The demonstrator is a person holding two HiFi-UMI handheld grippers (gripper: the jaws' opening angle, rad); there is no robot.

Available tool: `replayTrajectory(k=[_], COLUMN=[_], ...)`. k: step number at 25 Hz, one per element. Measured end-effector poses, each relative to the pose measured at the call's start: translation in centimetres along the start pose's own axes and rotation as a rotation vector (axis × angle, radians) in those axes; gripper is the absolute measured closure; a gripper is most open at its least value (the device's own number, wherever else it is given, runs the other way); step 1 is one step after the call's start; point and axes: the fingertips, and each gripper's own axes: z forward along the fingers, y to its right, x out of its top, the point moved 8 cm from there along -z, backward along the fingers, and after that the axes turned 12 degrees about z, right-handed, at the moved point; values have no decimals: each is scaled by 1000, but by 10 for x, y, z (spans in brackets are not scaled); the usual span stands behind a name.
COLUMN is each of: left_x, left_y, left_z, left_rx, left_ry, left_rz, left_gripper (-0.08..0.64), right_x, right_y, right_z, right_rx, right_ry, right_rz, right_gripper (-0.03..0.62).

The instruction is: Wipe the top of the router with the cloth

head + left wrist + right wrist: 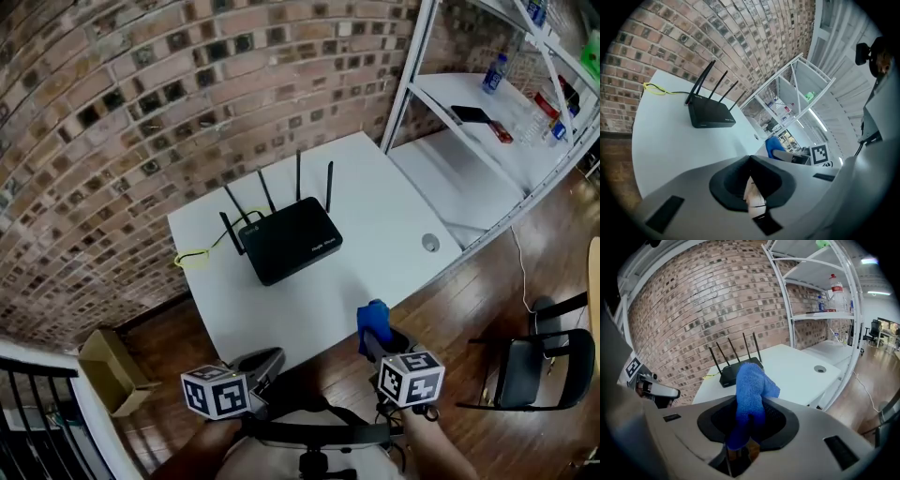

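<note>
The black router, with several upright antennas, lies near the back of the white table. It also shows in the left gripper view as the router and in the right gripper view as the router. My right gripper hovers by the table's front edge, shut on a blue cloth that bunches out of the jaws as the cloth. My left gripper is off the front edge, left of the right one, and looks shut with nothing in it. Both grippers are well short of the router.
A yellow cable runs off the table's left edge behind the router. A round cable hole sits at the table's right. A white metal shelf with bottles stands on the right, a black chair on the wood floor, a cardboard box at left.
</note>
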Motion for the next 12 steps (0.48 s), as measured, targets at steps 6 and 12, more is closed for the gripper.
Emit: replayTrajectory(k=[6,12], left_x=[38,56], left_y=[-39,-57], left_z=[16,31], left_rx=[3,55], left_ry=[-25,8], left_rz=[9,-42], left_gripper=[532,532], right_x=[41,71], right_y=[-12,-11], right_z=[54,97], right_rx=[10,63], right_ry=[-7,-58], right_rz=[-29,-66], right_gripper=[460,460])
